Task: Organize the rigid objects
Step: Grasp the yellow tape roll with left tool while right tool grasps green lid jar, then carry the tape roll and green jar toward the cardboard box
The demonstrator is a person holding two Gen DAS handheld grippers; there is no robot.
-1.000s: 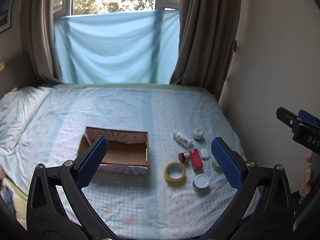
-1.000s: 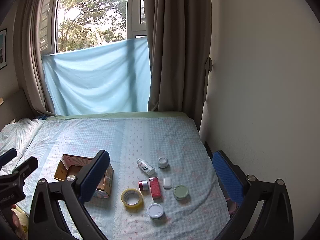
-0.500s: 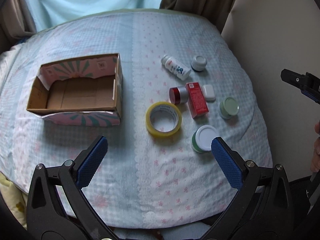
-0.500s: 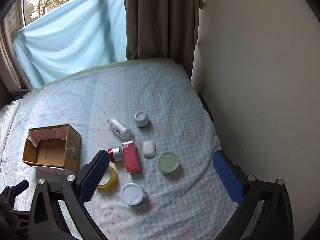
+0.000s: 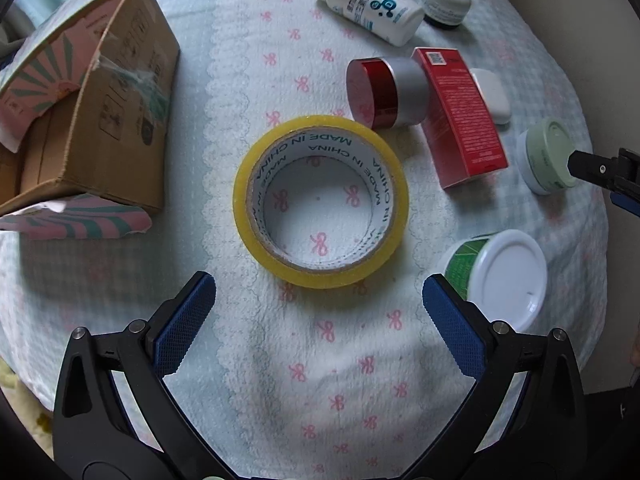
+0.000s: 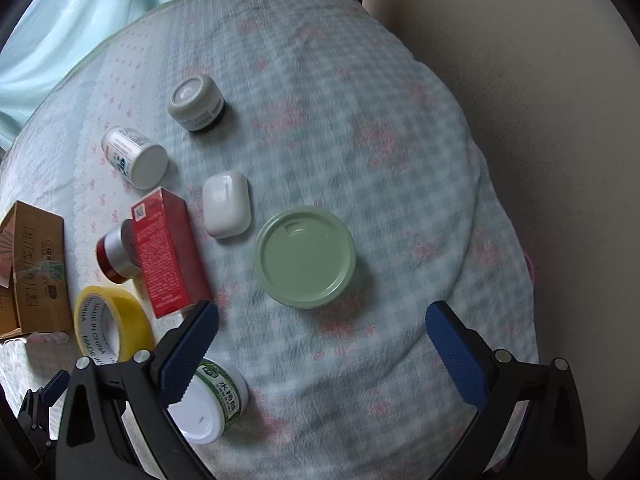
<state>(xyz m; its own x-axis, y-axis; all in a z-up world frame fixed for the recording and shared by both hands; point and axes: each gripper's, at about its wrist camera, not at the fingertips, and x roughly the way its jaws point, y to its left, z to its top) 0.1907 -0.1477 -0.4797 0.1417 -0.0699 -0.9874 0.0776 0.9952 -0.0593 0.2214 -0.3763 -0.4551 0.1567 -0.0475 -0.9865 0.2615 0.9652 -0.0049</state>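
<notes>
a bed (image 6: 400, 128) in checked blue cloth carries everything. cardboard box (image 5: 92, 92) at left, yellow tape roll (image 5: 320, 200) flat beside it, red carton (image 5: 460, 112), green-lidded jar (image 6: 304, 256). left hand-held gripper (image 5: 316, 308) and right hand-held gripper (image 6: 320, 340) both spread wide, grasping nothing.
</notes>
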